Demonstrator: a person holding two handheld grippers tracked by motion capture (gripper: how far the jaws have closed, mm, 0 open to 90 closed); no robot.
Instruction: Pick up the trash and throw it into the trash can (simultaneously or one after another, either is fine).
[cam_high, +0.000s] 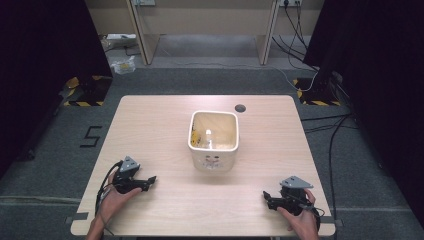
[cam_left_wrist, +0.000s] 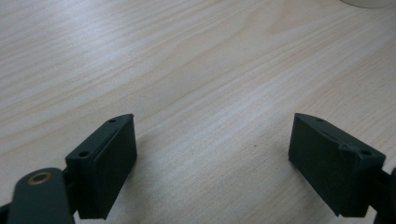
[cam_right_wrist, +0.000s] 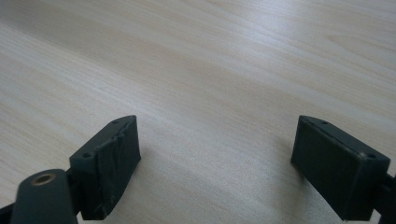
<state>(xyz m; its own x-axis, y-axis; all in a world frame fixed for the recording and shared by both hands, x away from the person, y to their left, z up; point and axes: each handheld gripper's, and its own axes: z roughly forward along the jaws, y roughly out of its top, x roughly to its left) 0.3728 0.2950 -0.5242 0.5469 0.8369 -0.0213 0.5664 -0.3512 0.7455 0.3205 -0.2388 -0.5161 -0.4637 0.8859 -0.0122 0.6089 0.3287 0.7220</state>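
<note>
Left hand-held gripper (cam_high: 150, 181) sits at the near-left of the counter (cam_high: 150, 125), held by the person's left hand (cam_high: 116, 195), jaws pointing right toward the middle. Left gripper view: jaws spread wide, nothing between them, just bare wood grain under the left hand-held gripper (cam_left_wrist: 212, 158). Right hand-held gripper (cam_high: 266, 196) is at the near-right, held by the right hand (cam_high: 300, 217), jaws pointing left. Right gripper view: same, jaws spread wide over bare counter (cam_right_wrist: 210, 70), right hand-held gripper (cam_right_wrist: 215, 163) pinching nothing. Both low, at or just above the surface; can't tell if touching. Grey three-cornered plates on top of each, cables trailing back toward the person. Bin (cam_high: 214, 160), white, square, open top, stands upright mid-counter, between the two hand-held grippers and farther back, well apart from both. Something small and yellow plus a small white bit lies inside on the bottom; too small to identify. Faint mark on the bin's near face, unreadable. A sliver of the bin (cam_left_wrist: 369, 3) shows at the top-right edge of the left gripper view. Dark round hole (cam_high: 240, 108) in the counter just behind the bin's right corner.
</note>
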